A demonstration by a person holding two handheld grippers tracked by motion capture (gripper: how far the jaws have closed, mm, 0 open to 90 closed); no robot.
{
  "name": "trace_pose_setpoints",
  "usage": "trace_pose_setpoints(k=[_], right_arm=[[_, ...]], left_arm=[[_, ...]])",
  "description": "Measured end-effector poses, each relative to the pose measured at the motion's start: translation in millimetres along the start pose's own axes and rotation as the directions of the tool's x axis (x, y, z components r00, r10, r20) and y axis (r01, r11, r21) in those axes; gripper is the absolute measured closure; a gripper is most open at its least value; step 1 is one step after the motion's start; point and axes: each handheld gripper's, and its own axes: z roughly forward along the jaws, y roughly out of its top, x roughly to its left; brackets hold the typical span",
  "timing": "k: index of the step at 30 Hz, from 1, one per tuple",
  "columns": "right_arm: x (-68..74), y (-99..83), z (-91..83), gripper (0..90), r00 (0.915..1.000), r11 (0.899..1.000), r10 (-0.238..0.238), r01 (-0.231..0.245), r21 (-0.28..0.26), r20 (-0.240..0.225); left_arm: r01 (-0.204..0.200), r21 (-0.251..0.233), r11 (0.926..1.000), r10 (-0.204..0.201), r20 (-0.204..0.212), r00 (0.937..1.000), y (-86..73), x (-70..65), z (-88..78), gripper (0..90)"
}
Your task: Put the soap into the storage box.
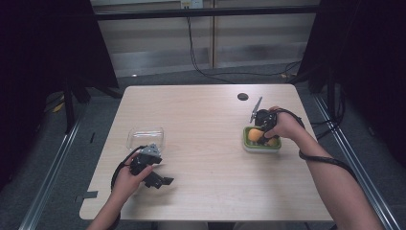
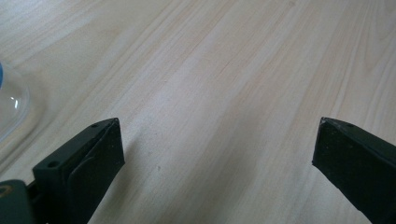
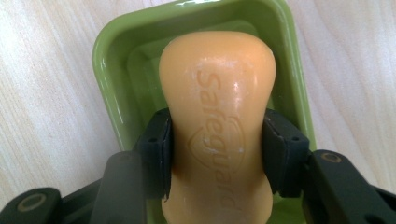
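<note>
An orange bar of soap [image 3: 219,116] with raised lettering sits between the two black pads of my right gripper [image 3: 217,154], which is shut on it. The soap hangs over a green soap dish [image 3: 109,70]. From above, the dish [image 1: 261,146] rests at the table's right side, with the soap [image 1: 254,134] and the right gripper [image 1: 265,130] just over it. My left gripper [image 1: 165,181] rests low at the table's front left. Its jaws stand wide apart over bare wood [image 2: 215,154], with nothing between them.
A clear plastic lid or container [image 1: 145,137] lies just beyond the left hand; its edge [image 2: 9,107] shows in the left gripper view. A small dark disc [image 1: 242,96] lies near the table's far edge. Cables trail from both grippers.
</note>
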Motion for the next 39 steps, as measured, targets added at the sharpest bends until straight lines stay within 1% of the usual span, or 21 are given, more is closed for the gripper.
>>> trace_pose_setpoints(k=[6,7,8,9,10,16,18,19,21,22,25,27,28,29,30,31,32,36,37,38,39], right_arm=[[0.3,0.6,1.4,49.9,1.0000,1.000,-0.004,0.004,-0.005,0.000],[1.2,0.6,1.6,49.9,1.0000,1.000,0.005,-0.005,0.000,-0.002],[1.3,0.9,2.1,49.9,1.0000,1.000,0.000,0.000,-0.001,0.000],[1.2,1.0,2.3,49.9,1.0000,1.000,-0.004,0.004,0.000,-0.001],[1.5,1.4,2.7,49.9,1.0000,1.000,0.000,0.000,-0.004,0.004],[0.9,1.7,3.4,49.8,0.9999,1.000,-0.012,0.012,0.000,-0.003],[1.2,1.4,3.3,49.8,0.9999,1.000,-0.011,0.011,0.004,-0.003],[1.1,1.1,3.6,49.8,0.9999,1.000,-0.012,0.012,0.003,0.001],[0.7,0.7,3.9,49.8,0.9999,1.000,-0.014,0.014,0.000,0.002],[0.5,0.5,4.0,49.8,0.9999,1.000,-0.015,0.015,-0.002,0.001],[1.8,0.8,4.2,49.7,1.0000,1.000,-0.004,0.004,0.006,-0.002],[1.2,0.9,5.0,49.7,0.9999,1.000,-0.015,0.015,0.000,-0.001],[1.8,0.9,4.9,49.7,1.0000,1.000,-0.007,0.007,0.003,-0.004],[1.8,0.9,5.0,49.7,1.0000,1.000,-0.005,0.005,0.002,-0.004],[0.9,1.1,5.4,49.7,0.9998,1.000,-0.018,0.018,-0.001,-0.004],[1.6,1.1,5.6,49.7,0.9999,1.000,-0.009,0.009,0.005,-0.008],[1.3,1.4,6.0,49.7,0.9999,1.000,-0.015,0.015,0.003,-0.007],[1.5,1.9,6.1,49.7,0.9998,1.000,-0.019,0.019,0.003,-0.006],[1.5,2.0,6.1,49.7,0.9998,1.000,-0.020,0.020,0.003,-0.006],[2.3,1.8,5.9,49.7,1.0000,1.000,-0.003,0.003,0.005,-0.006],[1.8,1.8,6.2,49.7,0.9999,1.000,-0.014,0.014,0.002,-0.007]], left_arm=[[0.001,0.000,1.0000,-0.001,0.001,1.0000,0.0,-0.2,0.3,1.6],[0.000,0.001,1.0000,0.000,0.001,1.0000,0.0,-0.1,0.3,1.6],[-0.002,0.001,1.0000,0.002,0.001,1.0000,0.0,0.2,0.4,1.6],[0.009,-0.003,1.0000,-0.009,0.002,1.0000,-0.2,-0.4,0.9,1.6],[-0.002,0.006,1.0000,0.002,0.002,1.0000,-0.2,0.3,0.4,1.7],[0.000,0.004,1.0000,0.000,0.001,1.0000,-0.2,0.1,0.5,1.7],[0.013,-0.004,0.9999,-0.013,0.001,0.9999,-0.4,-0.6,0.7,1.7],[0.011,0.009,0.9999,-0.011,-0.003,0.9999,0.0,-0.6,-0.1,1.6],[0.009,0.001,1.0000,-0.009,0.002,1.0000,-0.3,-0.4,0.5,1.7],[-0.001,0.006,1.0000,0.001,0.001,1.0000,-0.3,0.0,0.4,1.6],[0.001,0.006,1.0000,-0.001,0.001,1.0000,-0.2,0.0,0.6,1.6],[0.002,0.005,1.0000,-0.002,0.001,1.0000,-0.3,0.1,0.6,1.6],[0.000,0.015,0.9999,0.000,0.000,1.0000,0.0,0.2,0.0,1.6],[0.000,0.013,0.9999,0.000,0.001,1.0000,-0.1,0.0,0.2,1.6],[0.000,0.013,0.9999,0.000,0.002,1.0000,-0.1,0.0,0.2,1.6],[-0.001,0.014,0.9999,0.001,0.002,1.0000,-0.1,0.0,0.2,1.6],[0.001,0.007,1.0000,-0.001,0.003,1.0000,-0.4,0.1,0.8,1.6],[0.000,0.022,0.9998,0.000,-0.001,1.0000,0.0,0.2,-0.2,1.6],[-0.001,0.020,0.9998,0.001,-0.001,1.0000,0.1,0.1,-0.2,1.6],[-0.001,0.014,0.9999,0.001,-0.001,1.0000,-0.1,0.1,0.0,1.6],[0.002,0.005,1.0000,-0.002,0.001,1.0000,-0.4,-0.1,0.6,1.6]])
